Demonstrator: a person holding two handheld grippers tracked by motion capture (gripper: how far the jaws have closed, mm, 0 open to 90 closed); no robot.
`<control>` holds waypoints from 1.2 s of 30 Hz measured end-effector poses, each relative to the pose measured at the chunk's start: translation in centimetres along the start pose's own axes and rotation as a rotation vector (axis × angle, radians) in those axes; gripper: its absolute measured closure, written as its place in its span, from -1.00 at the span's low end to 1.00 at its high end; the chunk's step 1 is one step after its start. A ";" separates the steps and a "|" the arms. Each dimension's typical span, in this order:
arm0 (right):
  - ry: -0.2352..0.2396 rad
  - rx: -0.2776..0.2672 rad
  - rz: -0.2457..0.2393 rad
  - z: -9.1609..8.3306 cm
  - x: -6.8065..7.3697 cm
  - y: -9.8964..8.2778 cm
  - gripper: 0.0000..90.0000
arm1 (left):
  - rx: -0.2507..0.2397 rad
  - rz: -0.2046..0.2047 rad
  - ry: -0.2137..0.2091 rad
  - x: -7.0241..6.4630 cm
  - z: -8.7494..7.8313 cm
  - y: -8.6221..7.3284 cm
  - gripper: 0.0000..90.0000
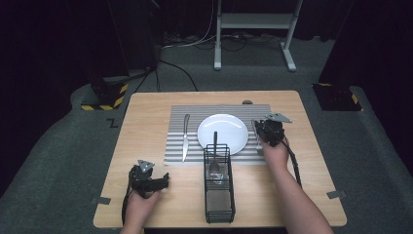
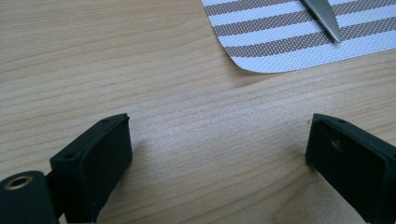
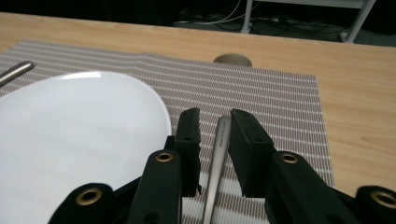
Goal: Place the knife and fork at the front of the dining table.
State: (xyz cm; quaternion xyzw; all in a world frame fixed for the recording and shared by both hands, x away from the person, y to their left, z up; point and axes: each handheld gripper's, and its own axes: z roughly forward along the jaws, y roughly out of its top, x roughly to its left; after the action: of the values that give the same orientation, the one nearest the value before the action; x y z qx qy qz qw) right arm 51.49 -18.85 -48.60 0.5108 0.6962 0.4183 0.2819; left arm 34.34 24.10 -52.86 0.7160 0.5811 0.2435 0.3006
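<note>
From the high view I see the striped placemat (image 1: 219, 134) on the wooden table (image 1: 146, 204), with a white plate (image 1: 229, 131) in its middle and nothing on the plate. A knife (image 1: 185, 136) lies on the mat left of the plate. In front of the plate stands a black wire caddy (image 1: 218, 184); one utensil stands in its far compartment, its dark handle rising over the plate's rim, and I cannot tell which kind it is. My right gripper (image 1: 265, 130) sits over the mat's right edge, just beside the plate; my left gripper (image 1: 163, 181) rests low on the bare table, left of the caddy.

In the left gripper view my jaws stand wide apart over bare wood with nothing between them; the mat's corner and the knife tip (image 2: 327, 21) lie beyond.

In the right gripper view my jaws are narrowly parted around a metal utensil handle (image 3: 217, 158) lying on the mat right of the plate; the pads stand just off it on both sides.
</note>
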 end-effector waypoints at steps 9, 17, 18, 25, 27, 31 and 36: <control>-0.040 0.041 -0.030 -3.1 0.2 -2.7 0.82 | 0.000 0.000 0.003 0.0 0.0 0.0 -0.84; -0.060 0.122 -0.015 -5.2 -1.1 -5.5 0.99 | 0.000 -0.002 0.002 0.0 0.0 0.0 -0.85; -0.054 0.133 -0.019 -5.3 -1.1 -5.8 0.99 | 0.000 -0.002 0.001 0.0 0.0 0.0 -0.85; -0.015 0.155 -0.041 -6.1 0.1 -6.7 0.95 | 0.001 -0.001 0.001 0.0 0.0 0.0 -0.85; -0.012 0.142 -0.052 -6.3 0.3 -7.0 0.95 | 0.001 -0.002 0.000 0.0 0.0 0.0 -0.85; 0.011 0.120 -0.026 -6.9 0.1 -7.0 0.88 | 0.001 0.000 0.001 0.0 0.0 0.0 -0.85; 0.068 0.009 -0.012 -8.9 0.6 -6.4 0.43 | 0.001 -0.002 0.000 0.0 0.0 0.0 -0.85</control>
State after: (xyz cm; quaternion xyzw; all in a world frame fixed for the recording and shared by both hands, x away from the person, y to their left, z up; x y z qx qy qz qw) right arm 40.98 -21.70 -49.76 0.4933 0.7103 0.4305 0.2583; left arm 34.39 24.07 -52.87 0.7156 0.5819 0.2429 0.3005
